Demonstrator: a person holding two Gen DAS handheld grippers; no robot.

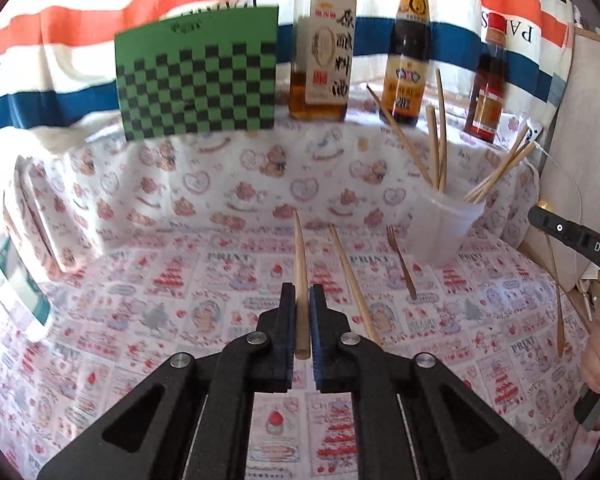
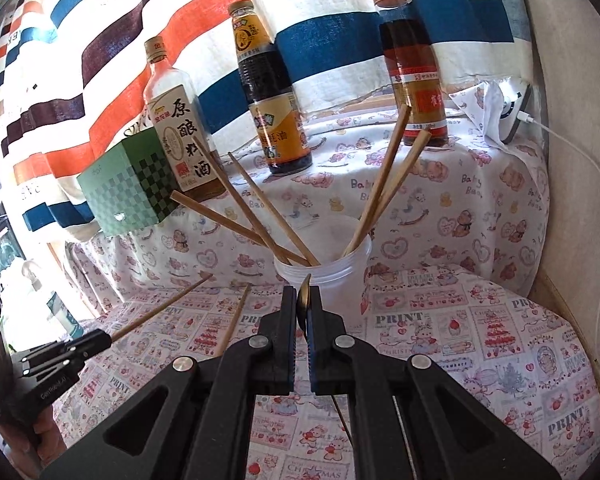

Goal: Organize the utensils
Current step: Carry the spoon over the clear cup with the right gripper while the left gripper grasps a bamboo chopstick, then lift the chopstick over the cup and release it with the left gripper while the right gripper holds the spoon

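Note:
My left gripper [image 1: 302,294] is shut on a wooden chopstick [image 1: 300,264] that points forward above the printed cloth. A second chopstick [image 1: 354,284] and a small fork [image 1: 400,260] lie on the cloth to its right. A translucent cup [image 1: 444,220] with several chopsticks stands at the right. My right gripper [image 2: 304,296] is shut on a thin metal utensil [image 2: 305,294], edge-on, just before the cup [image 2: 332,264]. The left gripper [image 2: 60,356] with its chopstick [image 2: 160,306] shows at the left there.
Three sauce bottles [image 1: 324,52] [image 1: 408,52] [image 1: 486,84] and a green checkered box [image 1: 198,76] stand on the raised ledge behind. A striped cloth hangs at the back. A white charger and cable [image 2: 516,116] lie at the far right.

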